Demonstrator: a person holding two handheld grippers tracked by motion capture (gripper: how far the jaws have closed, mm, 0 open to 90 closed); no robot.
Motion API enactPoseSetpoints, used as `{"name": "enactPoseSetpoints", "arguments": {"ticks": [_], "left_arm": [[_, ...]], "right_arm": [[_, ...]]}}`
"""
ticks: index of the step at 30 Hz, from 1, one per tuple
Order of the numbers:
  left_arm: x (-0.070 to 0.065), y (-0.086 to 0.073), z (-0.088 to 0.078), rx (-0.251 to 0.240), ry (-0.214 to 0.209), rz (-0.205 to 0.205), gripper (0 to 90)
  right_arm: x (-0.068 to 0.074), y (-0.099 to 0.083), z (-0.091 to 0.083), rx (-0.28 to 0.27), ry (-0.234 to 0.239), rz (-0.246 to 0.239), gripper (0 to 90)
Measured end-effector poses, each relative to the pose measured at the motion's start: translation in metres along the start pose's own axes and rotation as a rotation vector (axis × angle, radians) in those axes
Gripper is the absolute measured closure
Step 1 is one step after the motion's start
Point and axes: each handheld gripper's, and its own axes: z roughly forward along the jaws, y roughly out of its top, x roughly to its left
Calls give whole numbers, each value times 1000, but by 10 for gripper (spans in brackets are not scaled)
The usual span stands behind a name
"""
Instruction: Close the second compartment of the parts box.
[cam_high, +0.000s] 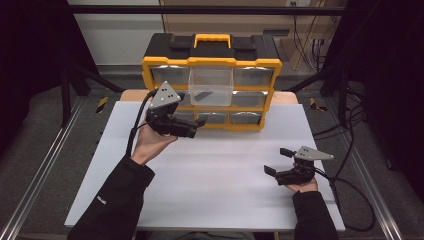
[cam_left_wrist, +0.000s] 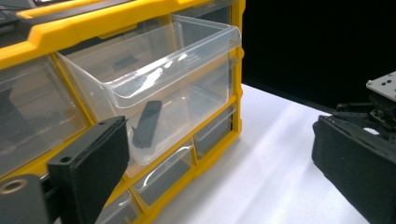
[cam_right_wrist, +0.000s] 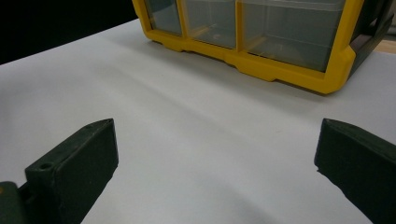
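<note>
- Nearest the high camera, two dark sleeves come up from the bottom edge onto the white table (cam_high: 210, 175), one at each side.
- On the left, the person's left hand (cam_high: 150, 142) is raised and reaches forward, with the forearm angled up toward the yellow and black drawer cabinet (cam_high: 212, 62).
- The left gripper (cam_high: 197, 125) sits just in front of the cabinet's lower drawers, near its left half, pointing to the right; its grey plate (cam_high: 164, 96) tilts up toward the camera.
- In the left gripper view its jaws stand wide apart with nothing between them.
- That view also shows the clear middle drawer (cam_left_wrist: 154, 79) pulled out of the cabinet, and a small flat black piece (cam_left_wrist: 146, 124) leaning inside it against the front wall.
- From above, the same drawer (cam_high: 211, 85) juts out from the middle column and the black piece (cam_high: 202, 95) is only a dark sliver.
- On the right, the right hand (cam_high: 302, 186) rests low on the table, well apart from the cabinet.
- The right gripper (cam_high: 277, 161) points left, jaws spread wide and empty.
- The right gripper view shows bare white table between the jaws and the cabinet's bottom row of closed drawers (cam_right_wrist: 285, 28) beyond.
</note>
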Motion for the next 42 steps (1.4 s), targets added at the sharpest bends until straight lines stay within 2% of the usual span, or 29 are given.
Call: {"name": "enactPoseSetpoints", "arguments": {"ticks": [6, 13, 21, 32, 42], "left_arm": [[-3, -2, 3, 25, -11, 11, 120], [-3, -5, 6, 37, -22, -2, 212], [-6, -7, 11, 54, -14, 5, 335], [-2, -10, 17, 50, -16, -14, 500], [-1, -11, 20, 48, 1, -13, 634]], "right_arm": [[0, 0, 0, -1, -1, -1, 2], [0, 0, 0, -1, -2, -1, 2], [0, 0, 0, 2, 0, -3, 2], [0, 0, 0, 1, 0, -3, 2], [0, 0, -1, -2, 1, -3, 2]]}}
